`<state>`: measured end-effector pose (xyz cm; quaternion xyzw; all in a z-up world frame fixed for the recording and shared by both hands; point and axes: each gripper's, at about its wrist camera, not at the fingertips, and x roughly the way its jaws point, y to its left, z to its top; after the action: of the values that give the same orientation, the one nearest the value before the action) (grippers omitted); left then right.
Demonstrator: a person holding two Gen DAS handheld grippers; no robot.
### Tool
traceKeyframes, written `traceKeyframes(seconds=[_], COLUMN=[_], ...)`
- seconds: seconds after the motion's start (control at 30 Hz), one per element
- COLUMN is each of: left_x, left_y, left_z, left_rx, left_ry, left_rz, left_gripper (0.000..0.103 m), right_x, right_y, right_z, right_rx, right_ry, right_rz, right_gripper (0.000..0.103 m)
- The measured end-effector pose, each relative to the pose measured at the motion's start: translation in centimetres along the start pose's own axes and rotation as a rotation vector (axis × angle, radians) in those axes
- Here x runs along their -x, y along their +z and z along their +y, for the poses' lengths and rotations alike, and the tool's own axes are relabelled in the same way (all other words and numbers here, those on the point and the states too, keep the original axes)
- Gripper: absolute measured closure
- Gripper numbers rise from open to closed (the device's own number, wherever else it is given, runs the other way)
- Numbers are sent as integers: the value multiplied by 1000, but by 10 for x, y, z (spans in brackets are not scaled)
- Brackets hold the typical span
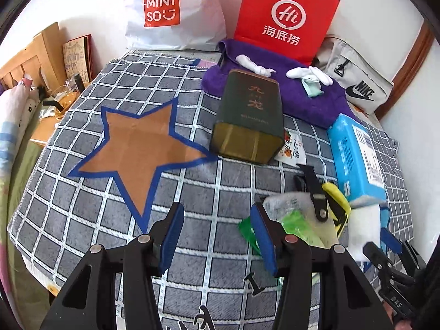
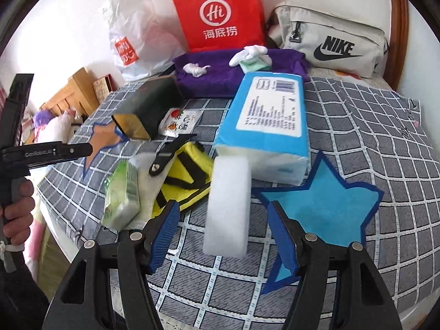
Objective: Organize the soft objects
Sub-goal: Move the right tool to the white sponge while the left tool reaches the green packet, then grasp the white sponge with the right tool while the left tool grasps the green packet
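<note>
A bed covered with a grey checked blanket [image 2: 357, 115] holds a clutter of items. The right gripper [image 2: 222, 233], with blue-padded fingers, is spread wide and holds nothing. Directly ahead of it, between the two fingers and a little beyond their tips, lies a white rectangular foam sponge block [image 2: 228, 206]. Its long axis runs away from the gripper, roughly in line with the fingers, so its narrow width faces the gap. Whether the block rests flat on the blanket or is tilted up is hard to tell; its edges look blurred. Its far end sits just beside a blue plastic-wrapped pack of tissues [image 2: 269, 126]. To the right of the sponge, a light blue paper star with a dark blue border [image 2: 327, 206] lies flat on the blanket, near the right finger.

The left gripper [image 1: 217, 236] is also wide open and empty, hovering over bare blanket. An orange paper star with a blue border [image 1: 143, 148] lies ahead of it and to the left. The sponge [image 1: 363, 228] shows only at the right edge of the left view, partly cut off, so the right gripper is judged the nearer one. A green soft packet [image 2: 123, 195] and a yellow pouch with black straps [image 2: 187, 181] lie between the two grippers, overlapping, their full shapes hidden.
</note>
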<state>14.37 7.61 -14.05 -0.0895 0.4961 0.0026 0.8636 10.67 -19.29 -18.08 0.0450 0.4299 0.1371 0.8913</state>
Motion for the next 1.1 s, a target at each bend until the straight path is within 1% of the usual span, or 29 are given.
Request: traceKeyframes(seconds=[0.1, 0.23, 0.27, 0.33, 0.37, 0.43, 0.5, 0.53, 0.6, 0.63, 0.73, 0.9, 1.1], left_x=[1, 0, 0, 0, 0, -1, -2, -3, -5, -7, -14, -24, -36], left_y=[-7, -11, -12, -13, -15, -17, -20, -21, -24, -25, -29, -34, -30], left_z=[-2, -7, -9, -14, -17, -22, -27, -31, -36, -38, -43, -51, -54], left_rx=[-11, -16, -14, -32, -46, -54, -61, -66, -72, -72, -63, -63, -15], left_ry=[-16, -46, -63, -92, -110, -122, -137, -150, -160, -164, -181, -179, -214], left_rz=[-6, -5, -10, -7, -7, -5, 6, 12, 26, 33, 56, 90, 128], left_gripper=[55, 55, 54, 46, 46, 43, 40, 39, 38, 38, 37, 37, 37], right_x=[-5, -12, -13, -17, -18, -20, -21, -21, -22, -21, -18, -9, 1], right_y=[-5, -9, -9, -9, -9, -10, -11, -12, -13, -14, -17, -22, -29], right_z=[4, 1, 0, -2, -2, -3, -3, -2, -1, -1, 1, 1, -3], right_rx=[13, -1, -2, -5, -7, -10, -11, -10, -8, -8, 7, 21, 13], right_ry=[-39, -50, -57, -84, -91, -88, -84, -82, -74, -67, -82, -83, -76], right_rz=[-3, -3, -6, -6, -6, -6, -8, -9, -14, -16, -33, -54, -64], right_gripper=[37, 37, 37, 38, 40, 45, 55, 59, 72, 72, 73, 73, 73])
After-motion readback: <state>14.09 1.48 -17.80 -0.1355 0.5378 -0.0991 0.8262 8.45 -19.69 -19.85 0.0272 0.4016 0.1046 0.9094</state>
